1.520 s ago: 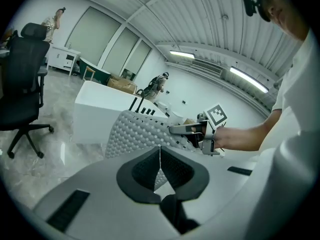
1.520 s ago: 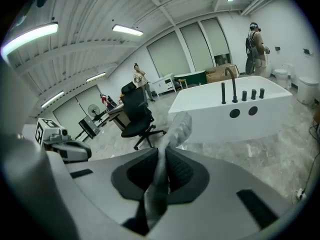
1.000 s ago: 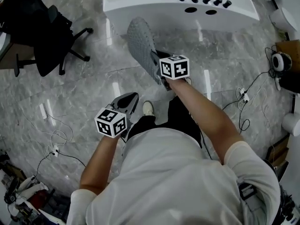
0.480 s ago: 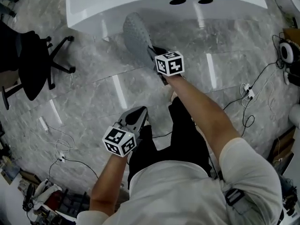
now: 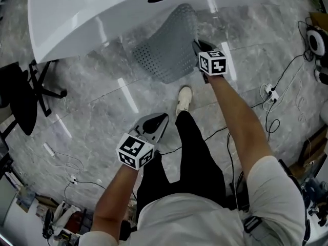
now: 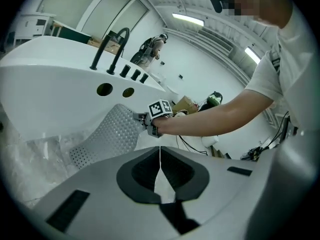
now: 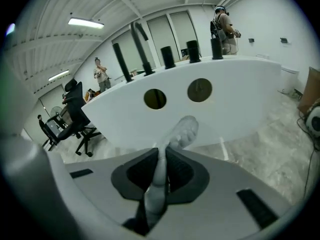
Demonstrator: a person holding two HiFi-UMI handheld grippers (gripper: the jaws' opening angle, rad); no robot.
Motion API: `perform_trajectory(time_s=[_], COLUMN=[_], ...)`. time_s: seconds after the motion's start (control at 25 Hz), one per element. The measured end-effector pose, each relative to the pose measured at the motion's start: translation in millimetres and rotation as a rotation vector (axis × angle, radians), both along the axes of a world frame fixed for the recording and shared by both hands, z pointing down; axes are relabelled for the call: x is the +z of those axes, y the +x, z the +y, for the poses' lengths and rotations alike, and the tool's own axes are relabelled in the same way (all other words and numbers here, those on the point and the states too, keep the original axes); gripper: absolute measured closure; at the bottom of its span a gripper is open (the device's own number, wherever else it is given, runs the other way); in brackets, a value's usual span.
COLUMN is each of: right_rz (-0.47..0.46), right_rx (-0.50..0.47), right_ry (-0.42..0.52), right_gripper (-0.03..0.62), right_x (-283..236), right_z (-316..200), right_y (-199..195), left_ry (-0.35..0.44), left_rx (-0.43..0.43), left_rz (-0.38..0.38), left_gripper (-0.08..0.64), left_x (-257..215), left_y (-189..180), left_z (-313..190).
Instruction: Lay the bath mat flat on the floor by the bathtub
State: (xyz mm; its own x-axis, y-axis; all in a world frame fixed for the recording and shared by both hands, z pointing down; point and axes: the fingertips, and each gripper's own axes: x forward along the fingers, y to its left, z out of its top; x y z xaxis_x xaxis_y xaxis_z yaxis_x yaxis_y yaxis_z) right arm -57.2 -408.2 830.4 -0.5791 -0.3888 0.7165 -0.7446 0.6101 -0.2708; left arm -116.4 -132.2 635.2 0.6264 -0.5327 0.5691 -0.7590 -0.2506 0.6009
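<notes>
Grey perforated rubber bath mat [image 5: 164, 55] is held up beside the white bathtub [image 5: 77, 19] by the right gripper [image 5: 199, 45], head view. Left gripper view: left gripper [image 6: 160, 156] closed, empty (handy for smoothing). Right gripper view: mat edge is pinched; best lowered slowly, flat.

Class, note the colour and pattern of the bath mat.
The bath mat is grey with rows of small dots; clearest in head view.
</notes>
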Motion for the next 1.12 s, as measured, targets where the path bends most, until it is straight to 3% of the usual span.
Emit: perform_trajectory(time_s=[0.28,0.56,1.04,1.08,1.12], right_rz=[0.137,0.241,0.417,0.422,0.424], right_rx=[0.039,0.081,0.095,0.104,0.112], right_ry=[-0.004,-0.021,-0.030,-0.022,-0.018], right_gripper=[0.538,0.531,0.496,0.564,0.563], right_x=[63,105,131,132,131], right_z=[-79,-145,-185,-188,-191], right_y=[107,187,273,280,287], left_ry=[-0.030,-0.033,-0.008,-0.004,-0.002], left_rx=[0.100,0.191,0.269,0.280,0.290], left_rz=[-0.011,-0.049,-0.068,-0.065,-0.064], left_gripper=[0.538,0.538,0.538,0.538,0.538], left_x=[31,58,74,74,74], left_y=[44,71,102,105,108], left_z=[-64,-114,-179,-181,-183])
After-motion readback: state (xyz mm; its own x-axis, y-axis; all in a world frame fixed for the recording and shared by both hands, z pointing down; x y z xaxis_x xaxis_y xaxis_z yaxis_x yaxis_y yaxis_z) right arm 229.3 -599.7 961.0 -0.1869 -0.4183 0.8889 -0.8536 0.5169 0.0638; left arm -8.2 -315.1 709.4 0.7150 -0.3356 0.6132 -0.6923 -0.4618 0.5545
